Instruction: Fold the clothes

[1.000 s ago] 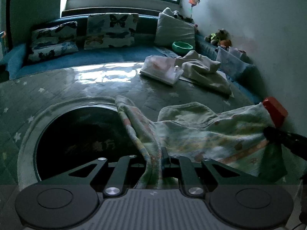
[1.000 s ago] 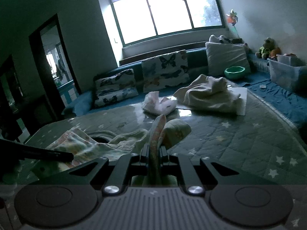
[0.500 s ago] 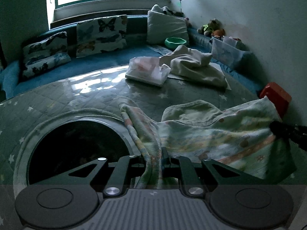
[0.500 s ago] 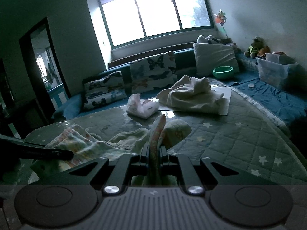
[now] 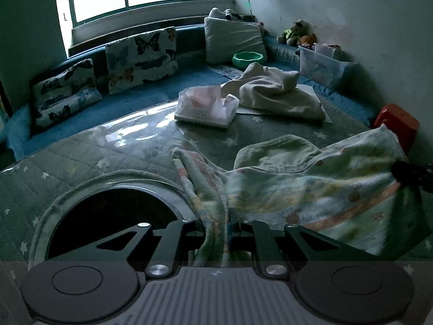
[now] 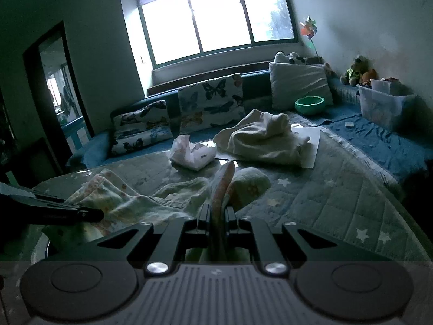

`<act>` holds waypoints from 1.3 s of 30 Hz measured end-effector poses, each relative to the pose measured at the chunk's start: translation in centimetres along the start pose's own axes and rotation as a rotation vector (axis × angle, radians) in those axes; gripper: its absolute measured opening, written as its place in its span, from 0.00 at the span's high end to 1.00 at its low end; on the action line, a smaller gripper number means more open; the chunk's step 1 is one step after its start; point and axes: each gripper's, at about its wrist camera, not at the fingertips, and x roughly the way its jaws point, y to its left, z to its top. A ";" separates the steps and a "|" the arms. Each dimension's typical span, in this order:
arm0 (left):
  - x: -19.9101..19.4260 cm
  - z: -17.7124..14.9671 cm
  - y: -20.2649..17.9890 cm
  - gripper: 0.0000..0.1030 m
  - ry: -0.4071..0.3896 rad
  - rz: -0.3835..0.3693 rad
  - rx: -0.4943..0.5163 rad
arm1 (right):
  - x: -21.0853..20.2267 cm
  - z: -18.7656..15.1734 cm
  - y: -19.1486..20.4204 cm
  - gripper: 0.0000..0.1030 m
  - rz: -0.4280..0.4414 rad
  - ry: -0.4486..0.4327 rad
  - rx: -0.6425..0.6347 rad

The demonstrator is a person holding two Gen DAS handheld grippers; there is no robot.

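Left tool (image 5: 216, 224) pinching one bunched edge of patterned garment (image 5: 311, 189). Right tool (image 6: 216, 216) clamped on another fold of same garment, fabric standing up between jaws. Garment slung between both tools, low over star-quilted worktop (image 6: 338, 197), beside round dark opening (image 5: 113, 216). Cream cloth pile (image 6: 259, 138) and white packet (image 6: 192, 154) farther back.

Right gripper (image 6: 217, 218) clamped on a patterned cloth (image 6: 162, 197), left gripper (image 6: 89, 214) pinching its far edge, quilt (image 6: 338, 203) beneath, white towel (image 6: 259, 138), tissue pack (image 6: 192, 154), green bowl (image 6: 309, 105) behind
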 end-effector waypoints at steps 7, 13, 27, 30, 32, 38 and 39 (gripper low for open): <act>0.2 0.0 -0.6 0.87 0.007 0.028 0.041 | 0.0 -0.3 0.0 0.92 -0.003 0.010 -0.005; 0.2 0.3 -0.9 0.87 0.011 0.045 0.058 | -0.1 -0.2 0.1 0.92 -0.002 0.013 -0.009; 0.5 -0.1 -1.2 0.87 0.025 0.055 0.085 | 0.2 -0.7 -0.2 0.92 -0.008 0.030 -0.015; 0.6 -0.2 -1.3 0.87 0.028 0.055 0.088 | 0.2 -0.7 -0.2 0.92 -0.008 0.035 -0.015; 0.7 -0.3 -1.2 0.87 0.032 0.053 0.086 | 0.3 -0.7 -0.2 0.92 -0.009 0.038 -0.014; 1.2 -0.8 -1.0 0.87 0.053 0.052 0.080 | 0.6 -1.2 -0.4 0.92 -0.011 0.055 -0.011; 1.3 -1.0 -1.0 0.87 0.057 0.052 0.080 | 0.7 -1.3 -0.5 0.92 -0.011 0.058 -0.010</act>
